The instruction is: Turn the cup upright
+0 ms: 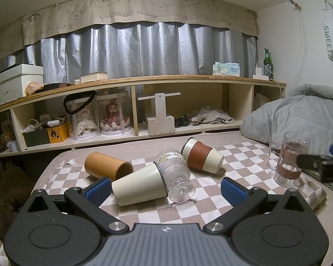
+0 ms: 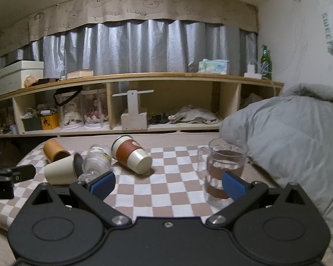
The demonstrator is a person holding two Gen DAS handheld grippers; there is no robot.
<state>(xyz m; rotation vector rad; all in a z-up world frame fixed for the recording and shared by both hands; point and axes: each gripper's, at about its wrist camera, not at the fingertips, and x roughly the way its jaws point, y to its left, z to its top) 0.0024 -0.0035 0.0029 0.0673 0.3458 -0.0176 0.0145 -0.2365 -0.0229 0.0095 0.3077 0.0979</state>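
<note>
Several cups lie on their sides on a checkered cloth [image 1: 211, 208]: a bamboo cup [image 1: 107, 165], a cream cup [image 1: 138, 186], a clear ribbed goblet [image 1: 175, 173] and a cream cup with a brown sleeve [image 1: 202, 155]. A glass mug with a brown band [image 1: 288, 159] stands upright at the right. My left gripper [image 1: 166, 190] is open, its fingers either side of the cream cup and goblet. My right gripper [image 2: 168, 185] is open; its right finger [image 2: 234, 187] overlaps the upright mug [image 2: 224, 170] in view. The brown-sleeved cup [image 2: 131, 154] lies ahead of it.
The cloth covers a bed, with a grey duvet [image 2: 288, 137] bunched at the right. A low wooden shelf [image 1: 144, 82] with boxes, doll cases and clutter runs along the far side under grey curtains. The right gripper shows at the left wrist view's right edge [image 1: 322, 164].
</note>
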